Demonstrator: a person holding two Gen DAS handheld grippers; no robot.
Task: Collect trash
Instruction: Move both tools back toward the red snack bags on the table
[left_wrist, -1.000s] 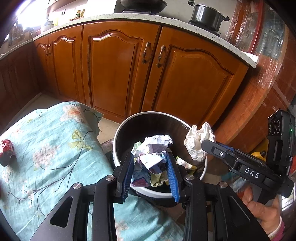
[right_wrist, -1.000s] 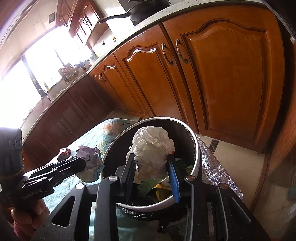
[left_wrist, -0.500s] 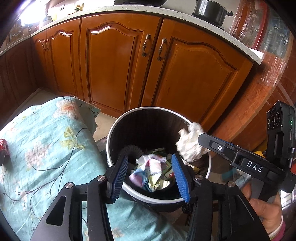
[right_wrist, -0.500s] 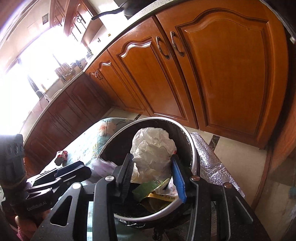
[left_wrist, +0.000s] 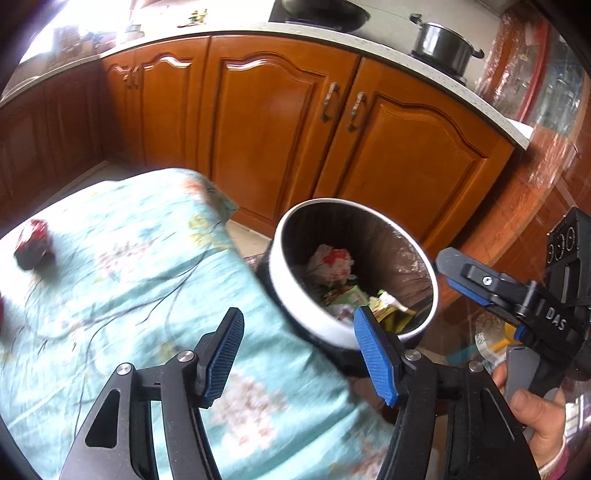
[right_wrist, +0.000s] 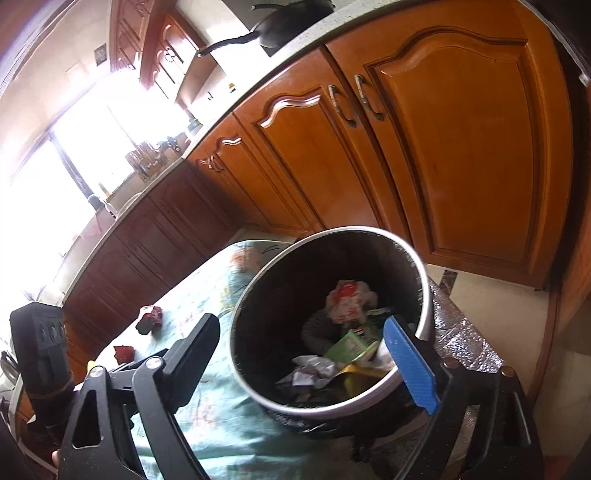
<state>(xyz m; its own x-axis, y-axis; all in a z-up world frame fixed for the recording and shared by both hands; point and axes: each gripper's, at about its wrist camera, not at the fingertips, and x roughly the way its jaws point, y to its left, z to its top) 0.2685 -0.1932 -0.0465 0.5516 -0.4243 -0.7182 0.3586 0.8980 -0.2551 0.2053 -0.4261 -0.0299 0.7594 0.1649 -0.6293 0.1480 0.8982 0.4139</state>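
Presently, item one: left gripper (left_wrist: 299, 350) and right gripper (right_wrist: 314, 354), both with jaws opening and nothing between the pads, poised at the near rim of the round trash bin (left_wrist: 295, 306), whose load of crumpled paper (right_wrist: 314, 369) and wrappers lies at its bottom, so the drop step reads as finished. Item two: outstanding trash, a red-and-dark crumpled wrapper (left_wrist: 31, 247) on the floral cloth (left_wrist: 129, 266), well apart to the left of the left gripper. Next move, by judgement: carry an empty gripper across the cloth to that wrapper and close on it.
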